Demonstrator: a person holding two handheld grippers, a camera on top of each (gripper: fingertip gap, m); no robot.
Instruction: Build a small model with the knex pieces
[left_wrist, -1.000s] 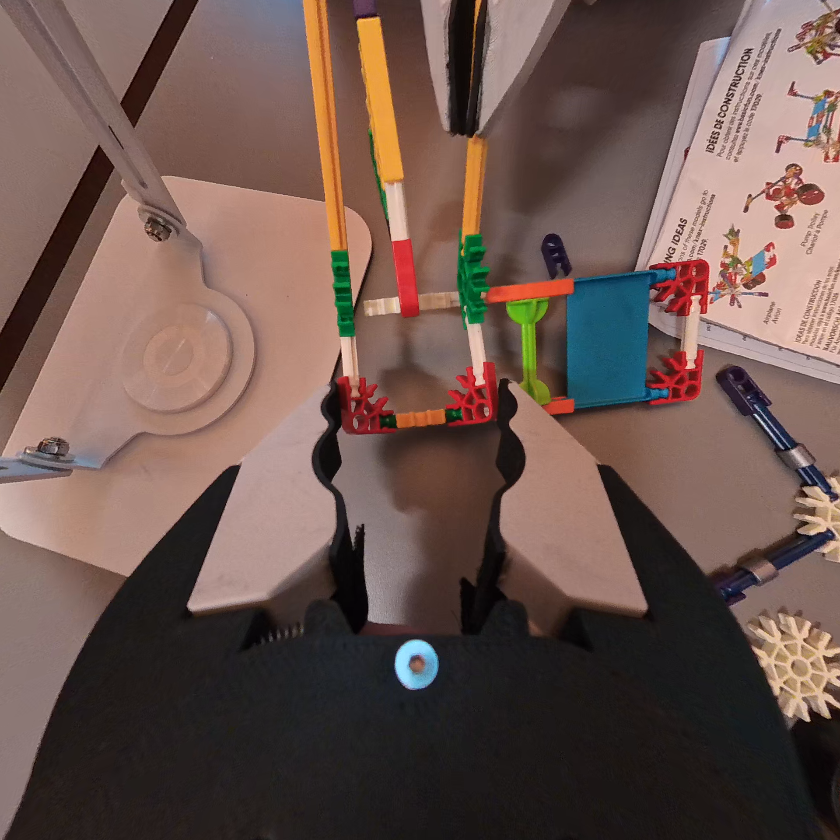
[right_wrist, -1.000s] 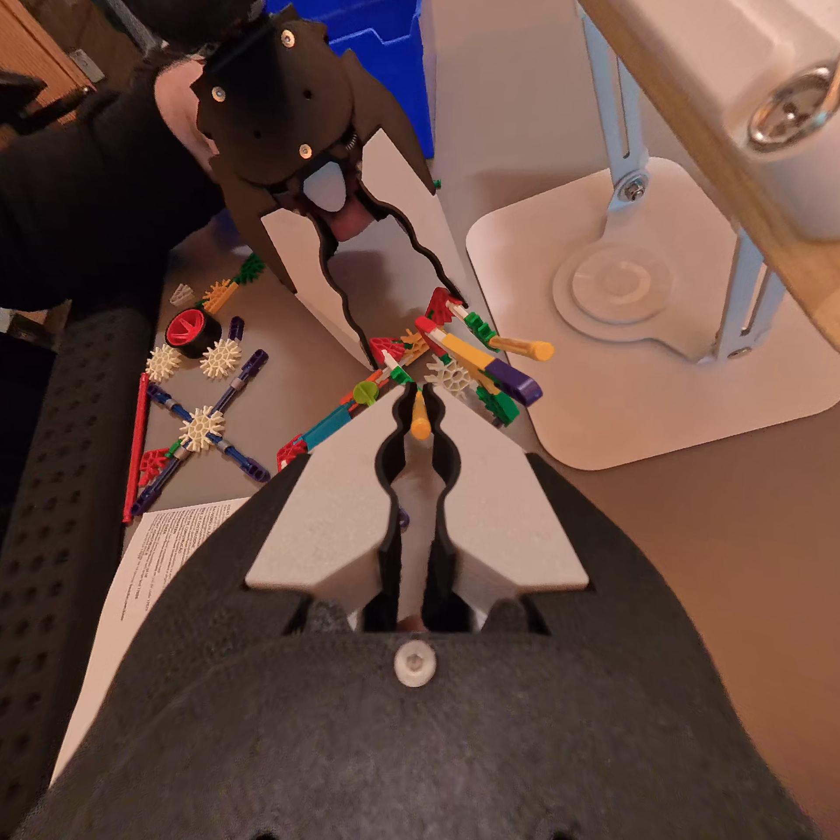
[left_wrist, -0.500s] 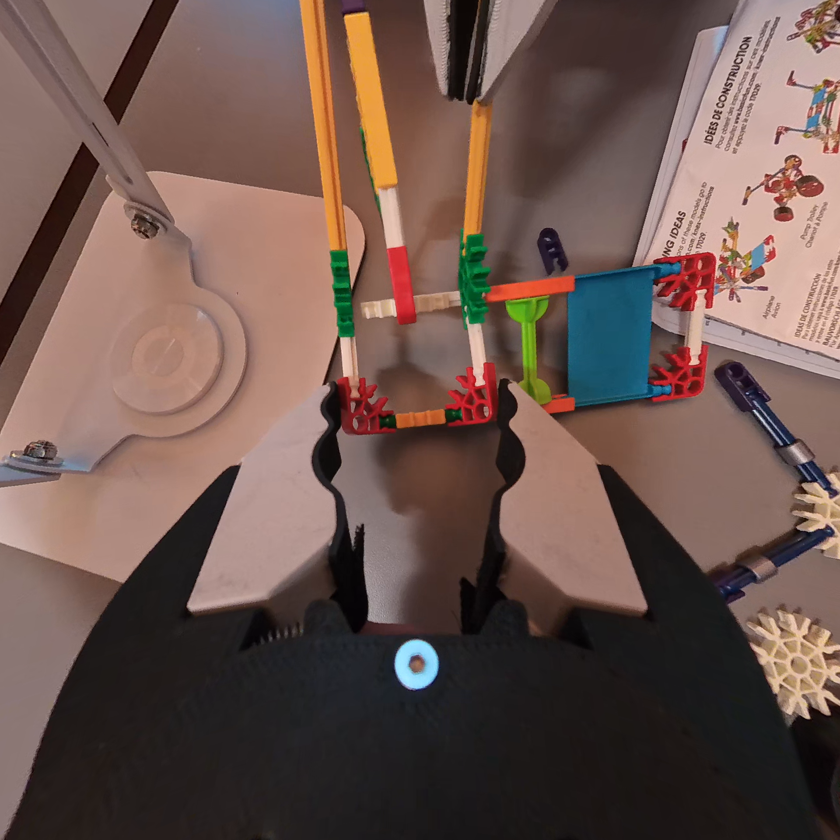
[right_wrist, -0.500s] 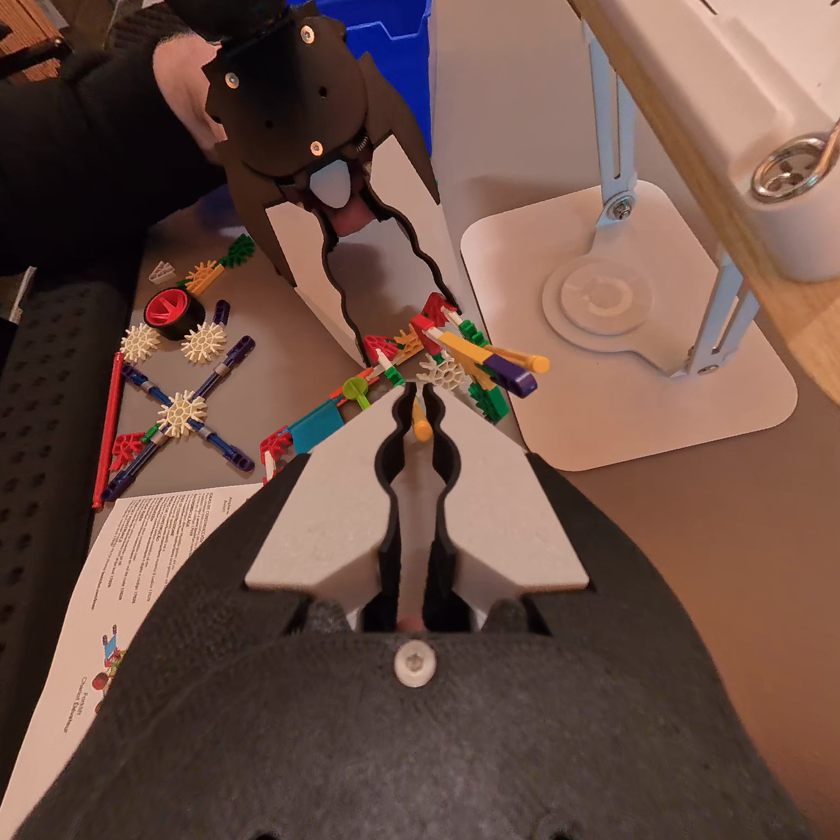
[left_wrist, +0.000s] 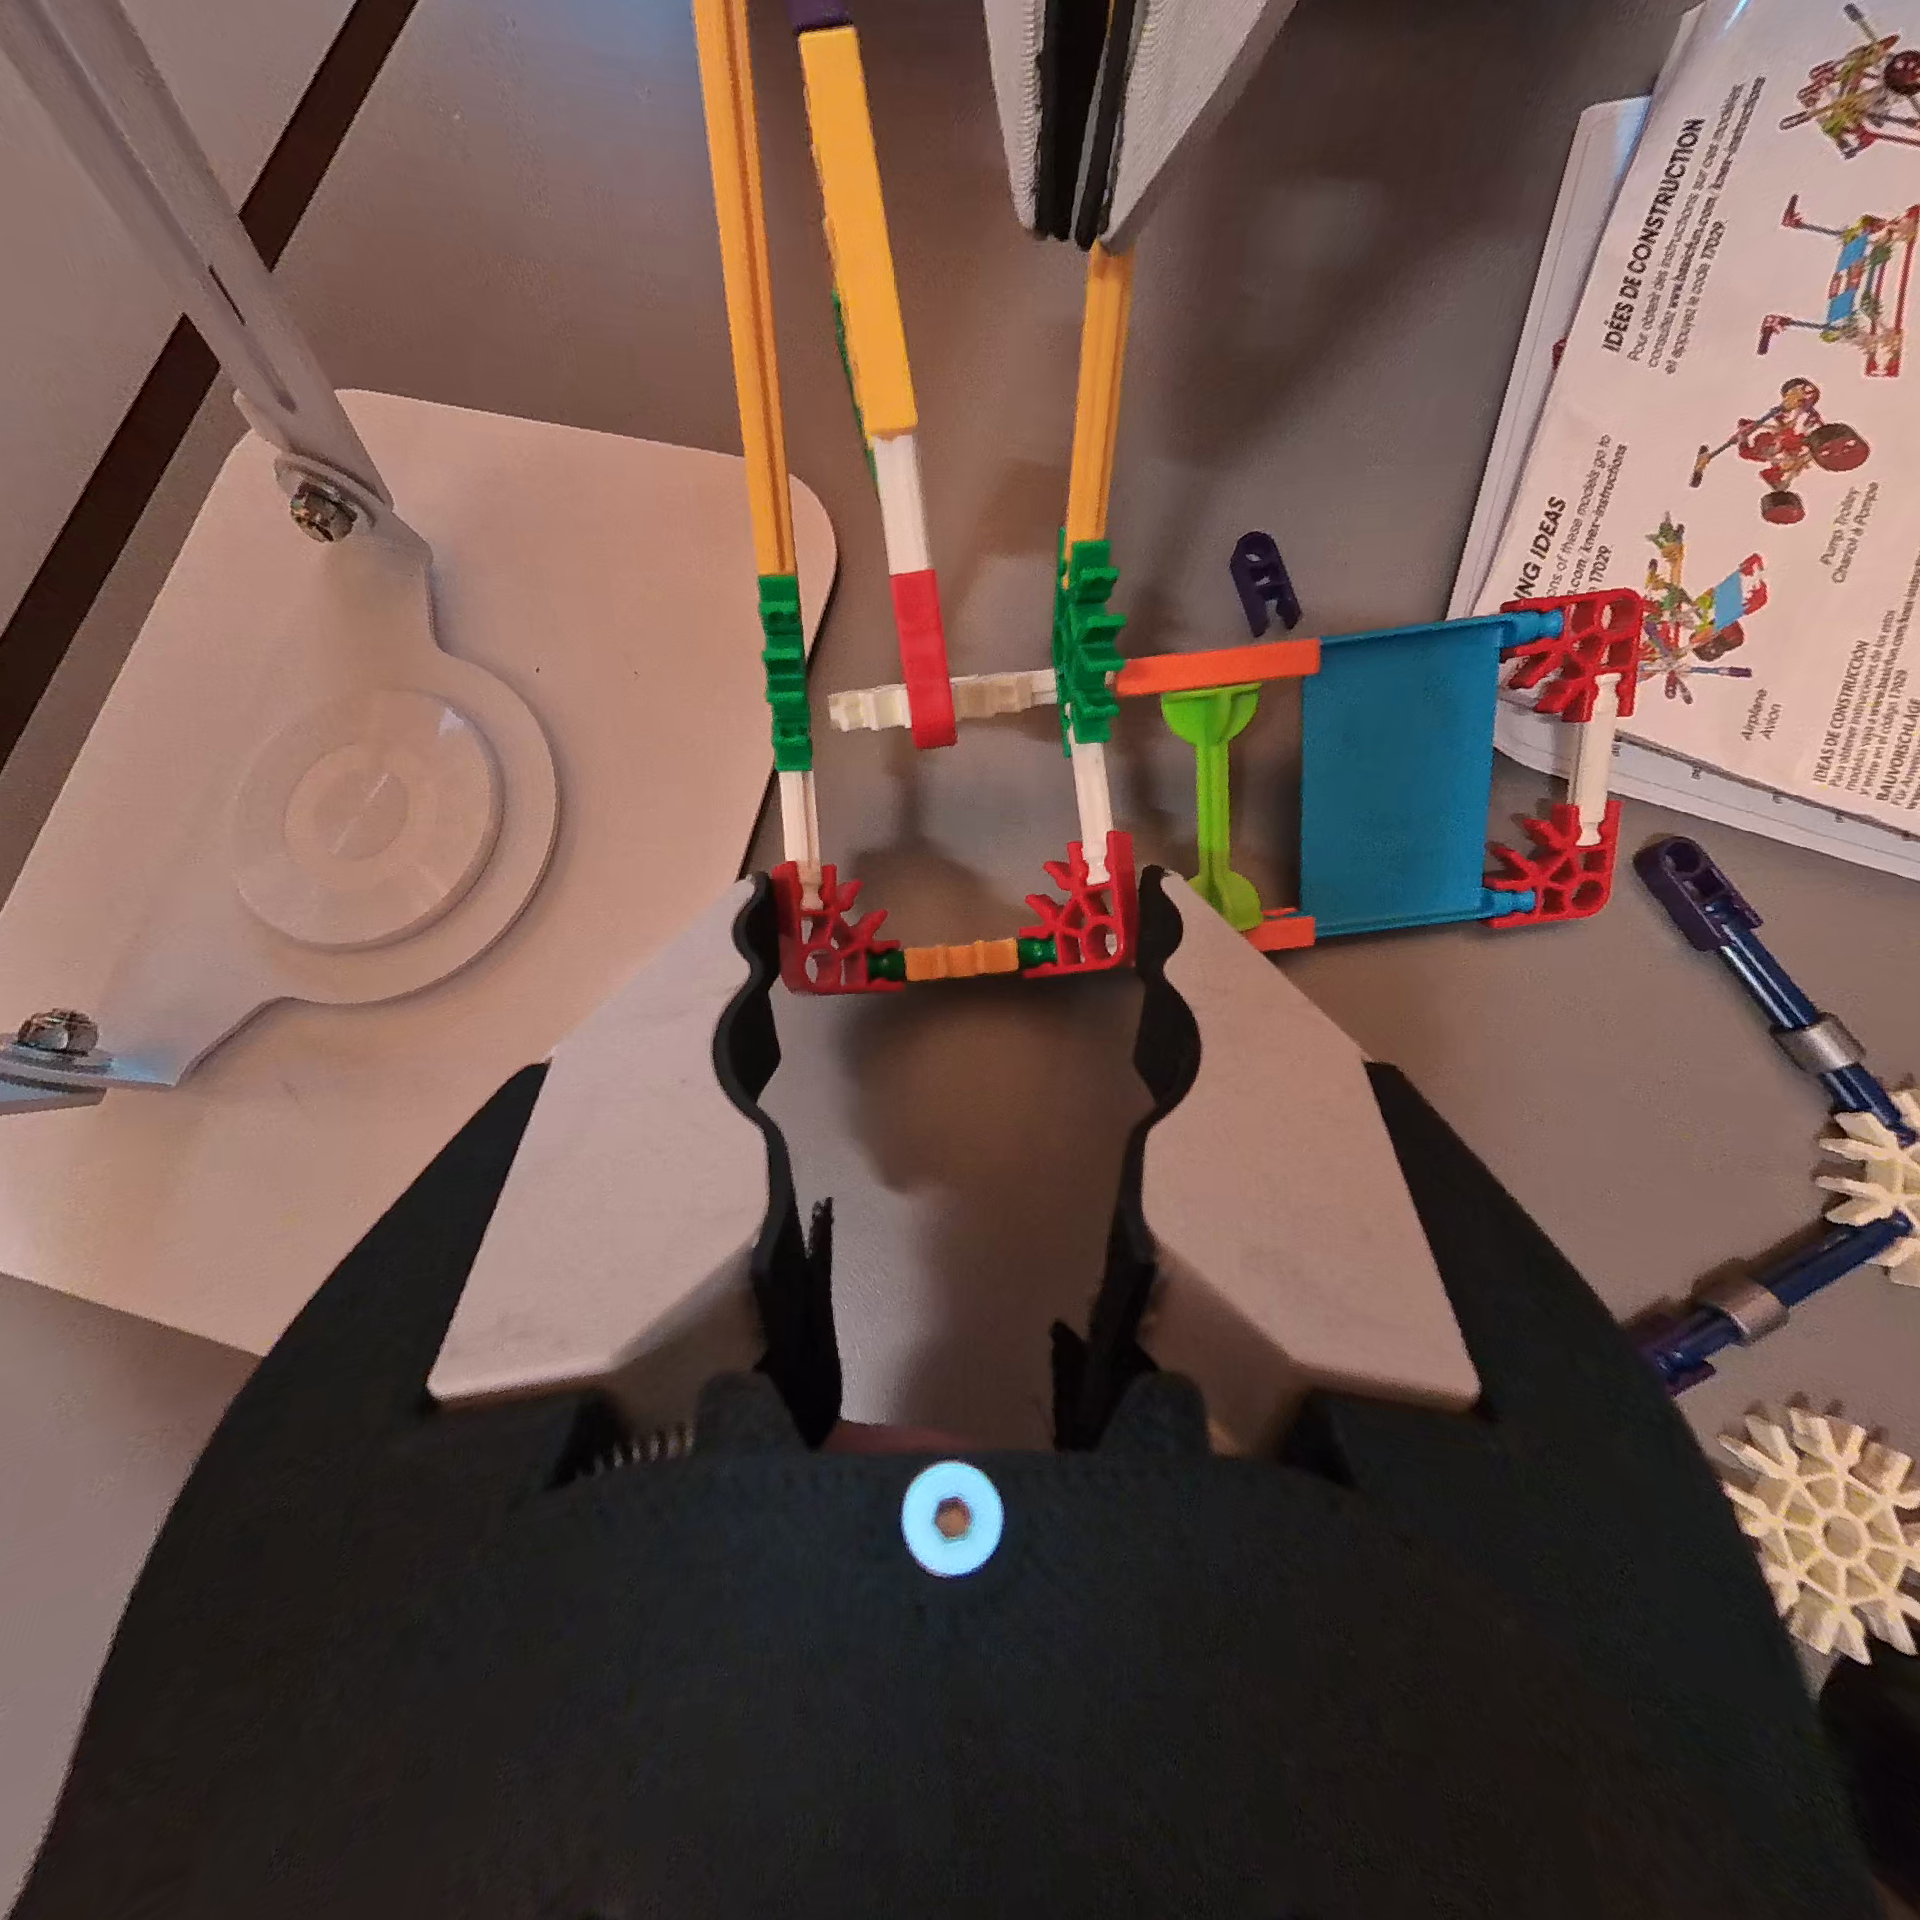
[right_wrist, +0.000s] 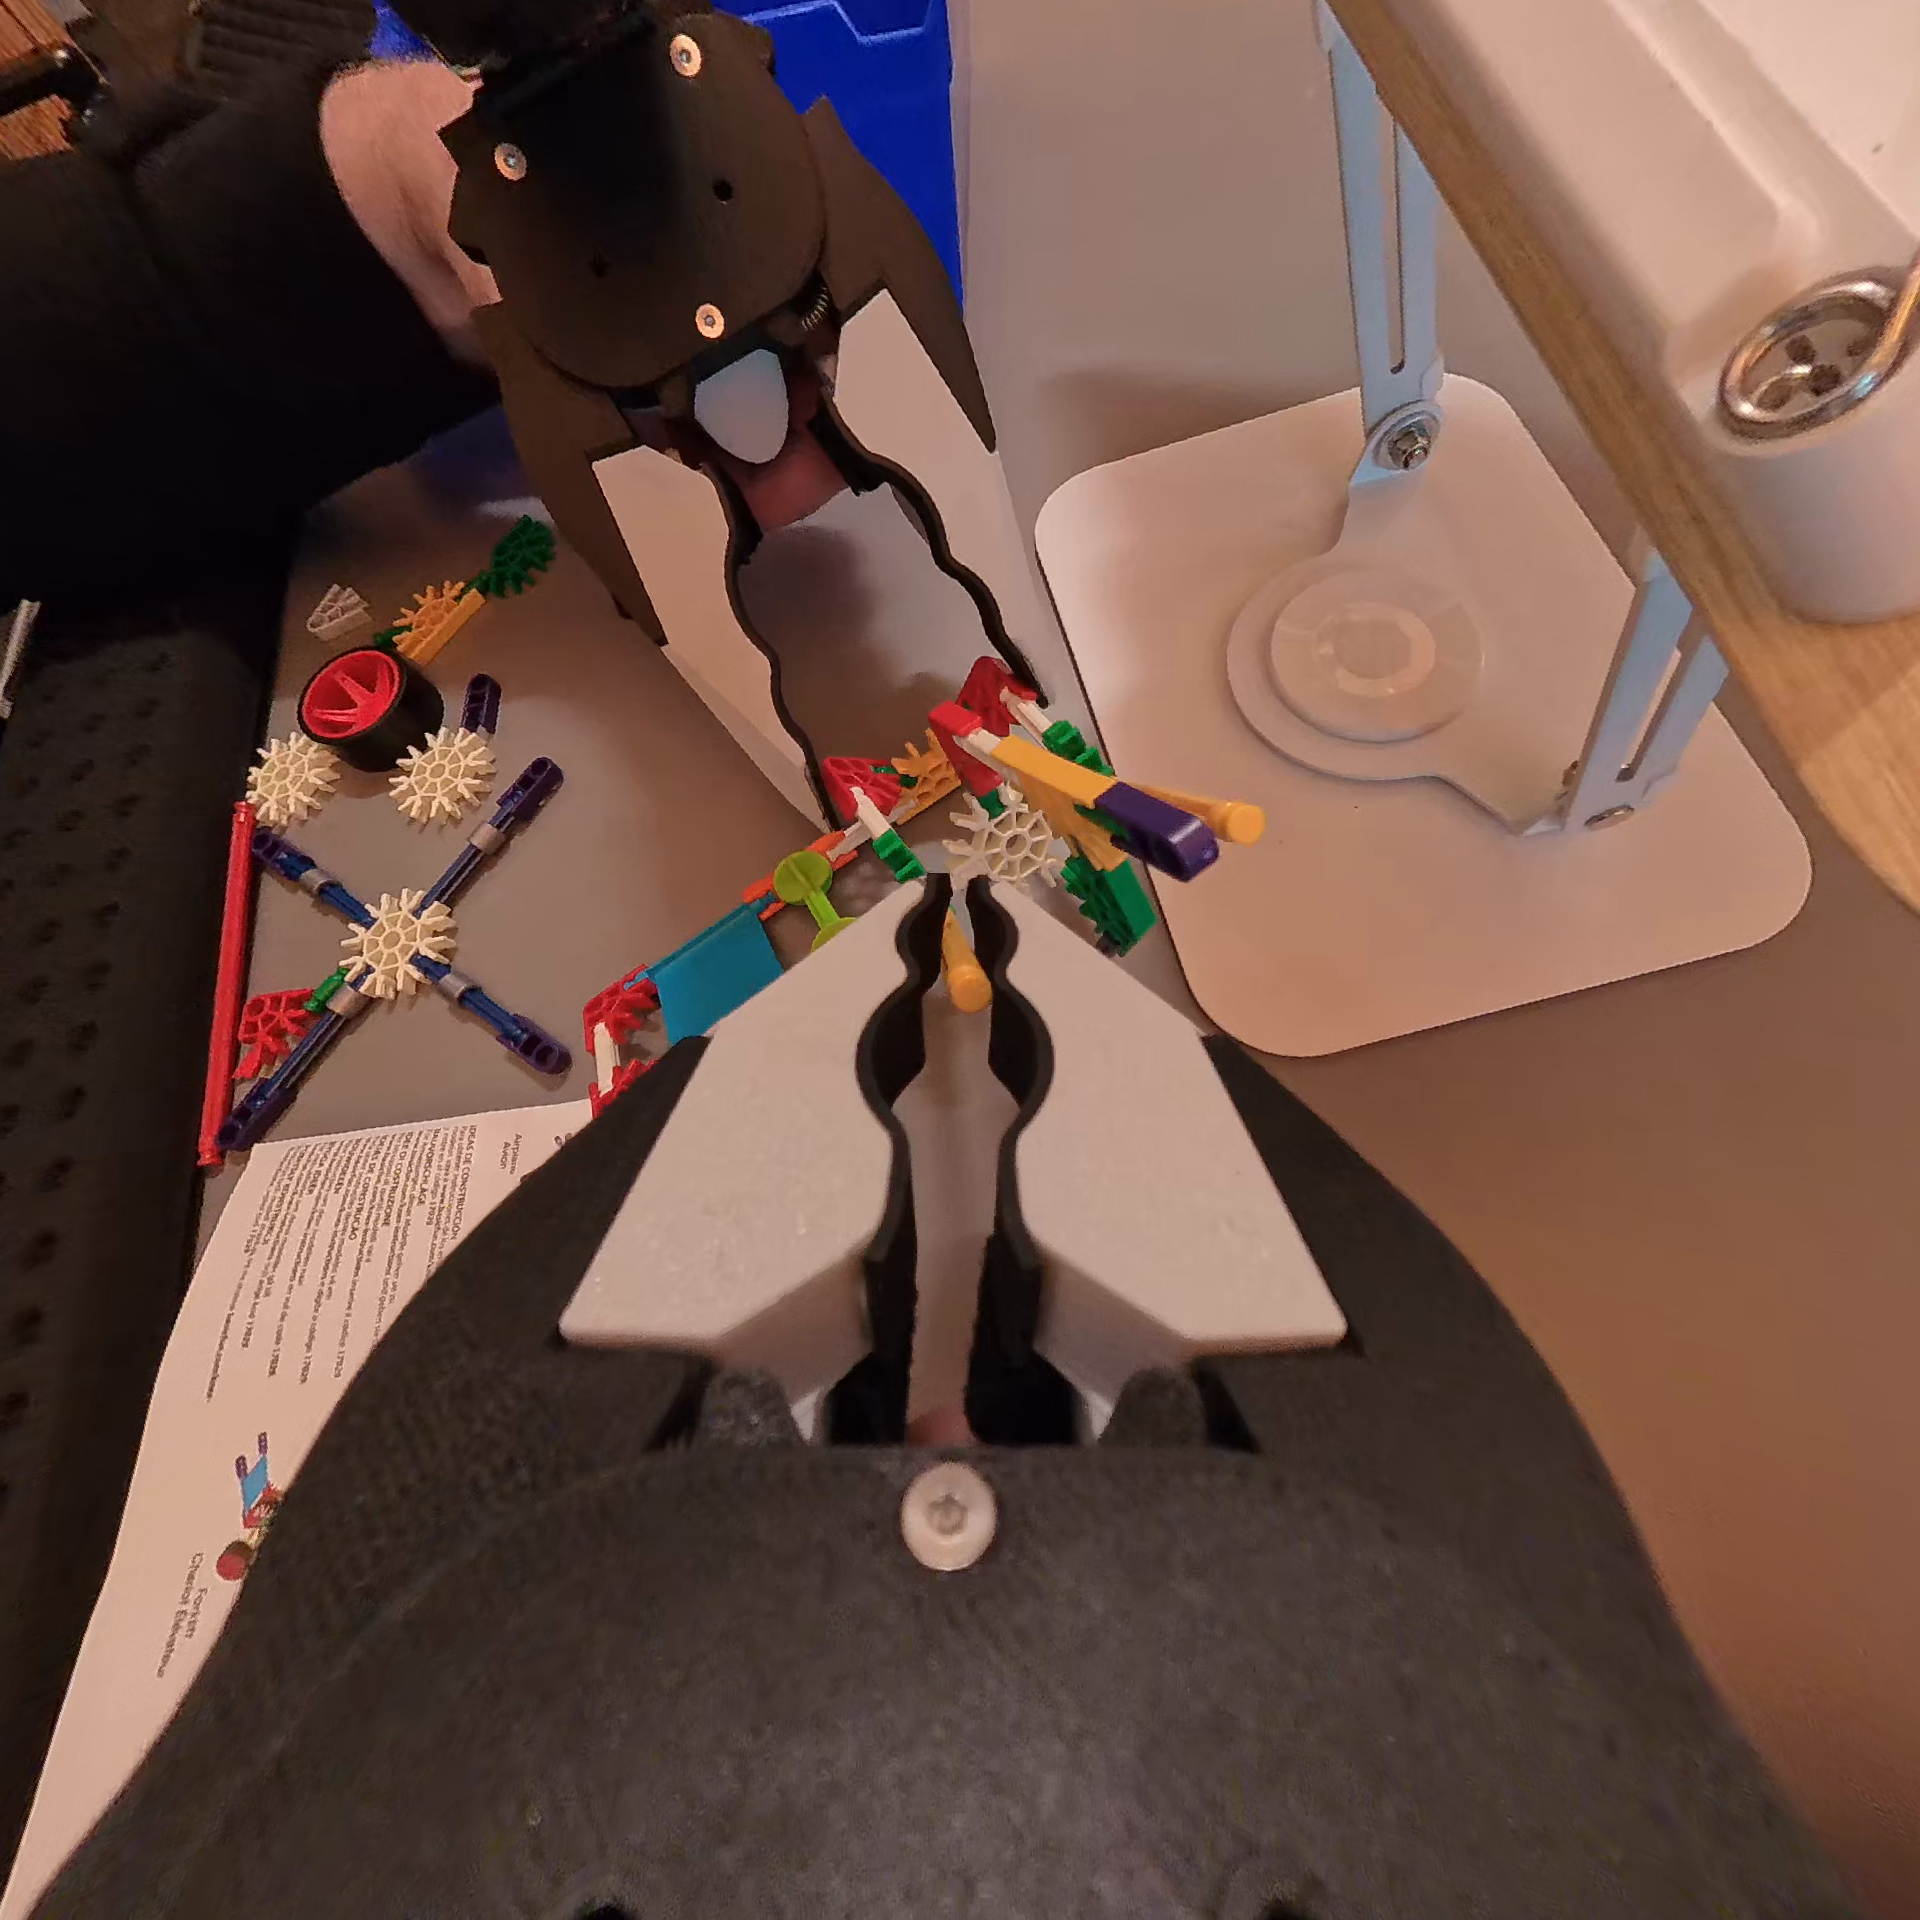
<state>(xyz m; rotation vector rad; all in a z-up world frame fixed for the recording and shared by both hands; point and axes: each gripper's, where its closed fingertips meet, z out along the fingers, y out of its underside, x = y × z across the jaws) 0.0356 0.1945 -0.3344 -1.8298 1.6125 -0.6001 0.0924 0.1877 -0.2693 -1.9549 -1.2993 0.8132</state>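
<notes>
The L gripper (left_wrist: 951, 925) has its jaws wide apart, bracketing the near end of a toy frame (left_wrist: 951, 810): each fingertip sits against the outer side of 1 of the 2 red corner connectors (left_wrist: 831, 930), w/ a short orange rod (left_wrist: 958, 956) spanning the gap between them. Whether the tips actually press the corners or just touch cannot be told. From those corners 2 white stubs run up to green connectors (left_wrist: 1086, 644), then long yellow rods (left_wrist: 753, 312) lead away toward the top edge. The R gripper (right_wrist: 951, 935) is closed on 1 yellow rod (right_wrist: 961, 961); its rounded end sticks back between the jaws just behind the tips, and in the left wrist view the same pinch shows on the R-hand rod at the top. A white snowflake connector (right_wrist: 1006, 840) and a purple piece (right_wrist: 1158, 831) sit just beyond the R tips. Fixed to the frame's R side is a blue panel (left_wrist: 1392, 769) w/ a lime spool (left_wrist: 1214, 790) beside it, lying on the grey table (left_wrist: 1351, 1039). A leaflet (left_wrist: 1745, 468) lies to the far R, blue rods (left_wrist: 1766, 997) and white connectors near it. A white stand base (left_wrist: 364, 831) is to the L. In the right wrist view a red wheel (right_wrist: 364, 707) sits well apart, and a person's hand (right_wrist: 395, 187) holds the L gripper.
</notes>
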